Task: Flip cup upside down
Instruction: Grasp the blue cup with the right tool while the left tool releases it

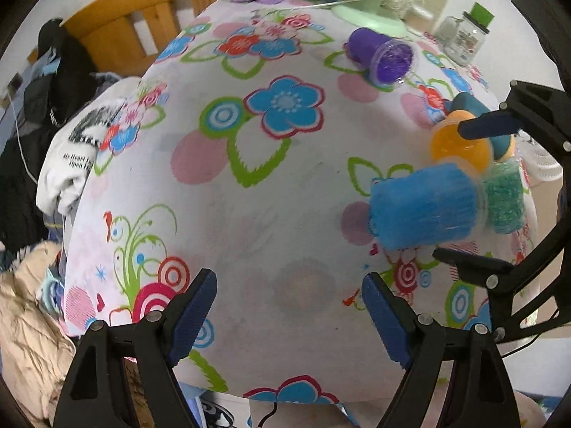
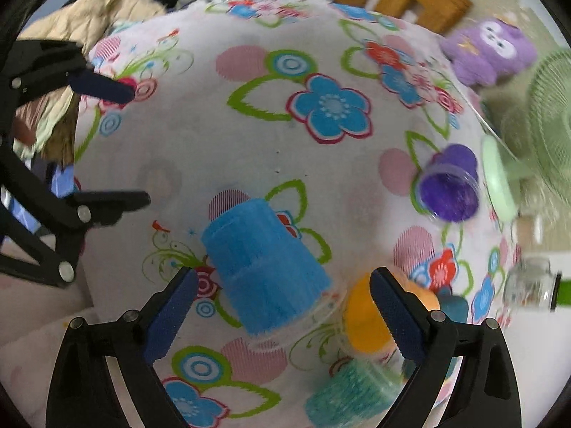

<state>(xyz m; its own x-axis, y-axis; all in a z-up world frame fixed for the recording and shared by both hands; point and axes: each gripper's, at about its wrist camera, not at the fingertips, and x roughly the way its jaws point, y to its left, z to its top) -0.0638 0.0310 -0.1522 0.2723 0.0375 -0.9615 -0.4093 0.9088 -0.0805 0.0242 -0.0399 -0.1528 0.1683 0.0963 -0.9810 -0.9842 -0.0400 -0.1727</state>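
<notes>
Blue cup (image 2: 266, 271) stood upside down near the table (image 2: 249, 142) edge, framed by the released right gripper (image 2: 282, 317), left gripper (image 1: 289, 317) also held released over bare cloth

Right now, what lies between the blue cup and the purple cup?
Only bare floral cloth: nothing stands between the blue cup and the purple cup. The right wrist view shows it best.

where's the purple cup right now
The purple cup lies on its side on the flowered tablecloth, at the right of the right wrist view, beside the green fan's base and apart from the blue cup.
</notes>
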